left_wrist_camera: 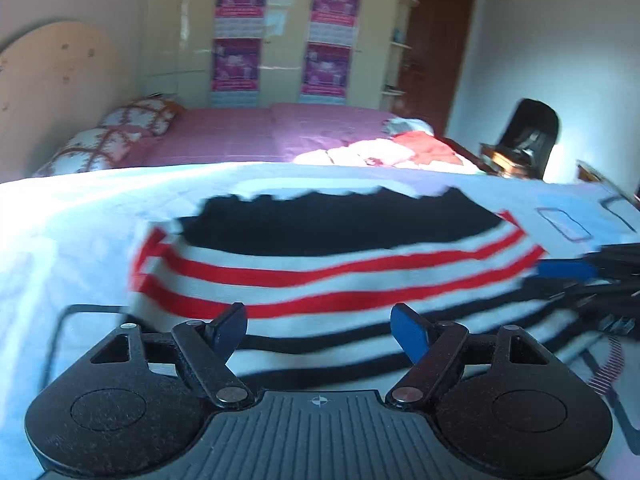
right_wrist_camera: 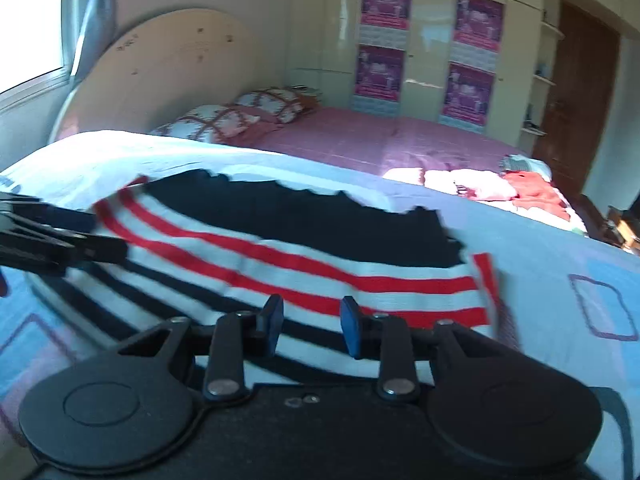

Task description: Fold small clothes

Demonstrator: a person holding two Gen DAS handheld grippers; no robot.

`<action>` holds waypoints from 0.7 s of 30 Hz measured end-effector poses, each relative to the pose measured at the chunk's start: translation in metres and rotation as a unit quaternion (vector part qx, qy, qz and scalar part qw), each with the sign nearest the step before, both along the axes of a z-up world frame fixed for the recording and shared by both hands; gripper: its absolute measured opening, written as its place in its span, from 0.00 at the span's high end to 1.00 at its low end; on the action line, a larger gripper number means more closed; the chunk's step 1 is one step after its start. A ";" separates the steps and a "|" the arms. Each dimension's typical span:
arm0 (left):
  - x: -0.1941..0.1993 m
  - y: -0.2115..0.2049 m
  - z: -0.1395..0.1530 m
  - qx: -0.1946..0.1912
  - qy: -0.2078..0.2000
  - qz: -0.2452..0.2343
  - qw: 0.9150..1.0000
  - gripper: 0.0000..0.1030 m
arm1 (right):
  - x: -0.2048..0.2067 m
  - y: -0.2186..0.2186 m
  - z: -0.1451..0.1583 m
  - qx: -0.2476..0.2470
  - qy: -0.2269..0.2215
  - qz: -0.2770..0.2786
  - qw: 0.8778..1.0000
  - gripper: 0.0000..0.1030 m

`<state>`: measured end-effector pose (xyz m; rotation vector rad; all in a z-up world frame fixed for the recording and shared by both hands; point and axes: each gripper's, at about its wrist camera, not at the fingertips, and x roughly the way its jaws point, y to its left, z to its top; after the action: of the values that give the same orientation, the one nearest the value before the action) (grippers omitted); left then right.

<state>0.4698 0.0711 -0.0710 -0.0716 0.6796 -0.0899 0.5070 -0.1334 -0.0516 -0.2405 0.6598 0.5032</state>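
Note:
A small striped garment (left_wrist_camera: pixel 328 276), black at the far part with red, white and black stripes nearer, lies flat on a pale blue sheet (left_wrist_camera: pixel 72 240). My left gripper (left_wrist_camera: pixel 320 330) is open over its near striped edge, holding nothing. My right gripper (right_wrist_camera: pixel 310 326) is open with a narrower gap, over the near edge of the same garment (right_wrist_camera: pixel 280 252). The right gripper's fingers (left_wrist_camera: pixel 568 270) reach in from the right in the left wrist view. The left gripper's fingers (right_wrist_camera: pixel 96 250) reach in from the left in the right wrist view.
A bed with a pink cover (left_wrist_camera: pixel 256 132) and patterned pillows (left_wrist_camera: pixel 132 120) stands behind. A pile of red and white clothes (left_wrist_camera: pixel 400 148) lies at its near corner. A dark chair (left_wrist_camera: pixel 528 136) is at the right. Wardrobes with posters (left_wrist_camera: pixel 280 32) line the back wall.

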 end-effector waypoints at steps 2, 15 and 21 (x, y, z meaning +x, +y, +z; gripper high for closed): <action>-0.002 -0.021 -0.007 0.002 0.012 -0.010 1.000 0.25 | -0.010 0.022 -0.005 0.001 0.009 0.019 1.000 0.78; -0.057 0.028 -0.033 0.025 0.031 0.054 0.998 0.25 | -0.028 -0.046 -0.029 -0.073 0.017 -0.038 0.996 0.73; -0.066 0.039 -0.041 0.016 0.040 0.070 0.997 0.22 | -0.029 -0.114 -0.037 -0.025 0.045 -0.084 0.995 0.72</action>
<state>0.4039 0.1100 -0.1116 -0.0914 0.7538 0.0591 0.4776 -0.2474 -0.0889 -0.2072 0.7748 0.3378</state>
